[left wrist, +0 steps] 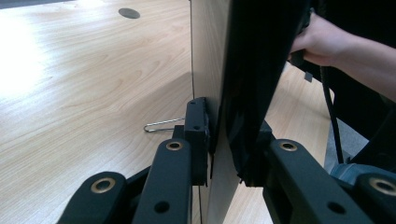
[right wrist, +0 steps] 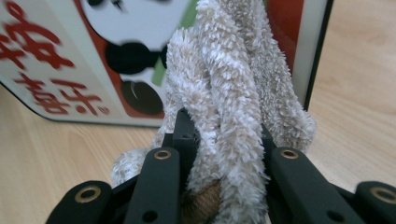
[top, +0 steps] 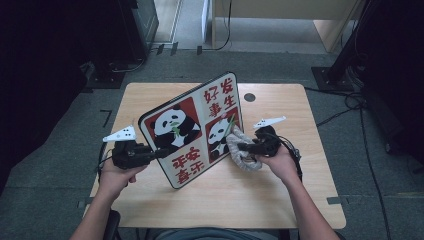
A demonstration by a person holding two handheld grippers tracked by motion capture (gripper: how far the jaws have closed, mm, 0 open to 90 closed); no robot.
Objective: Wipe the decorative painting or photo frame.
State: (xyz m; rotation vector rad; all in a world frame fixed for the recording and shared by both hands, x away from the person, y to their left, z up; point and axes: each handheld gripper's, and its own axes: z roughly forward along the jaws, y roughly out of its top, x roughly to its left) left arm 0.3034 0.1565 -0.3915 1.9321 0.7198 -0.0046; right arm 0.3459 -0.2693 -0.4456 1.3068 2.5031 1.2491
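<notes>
On the light wooden table (top: 280,195) we see a flat rectangular board printed with pandas and red Chinese characters (top: 192,131), standing tilted on its lower edge near the middle of the tabletop, its printed face turned up toward the high camera. At the board's left edge the left gripper (top: 161,152) has its two black jaws clamped on the panel; in the left gripper view the board (left wrist: 219,70) runs edge-on between them, pale on one side and dark on the other, with the pads pressed against both faces. A thin bent metal wire clip (left wrist: 161,124) lies on the wood just beside that gripper's jaws. On the other side, the right gripper (top: 243,146) holds a fluffy beige-and-white towelling cloth (top: 242,150), bunched up and touching the lower right part of the printed face. In the right gripper view the jaws are closed on a thick fold of this cloth (right wrist: 229,93), which rises in front of the panda picture (right wrist: 130,51). We also note a small dark round hole (top: 249,97) in the tabletop behind the board.
</notes>
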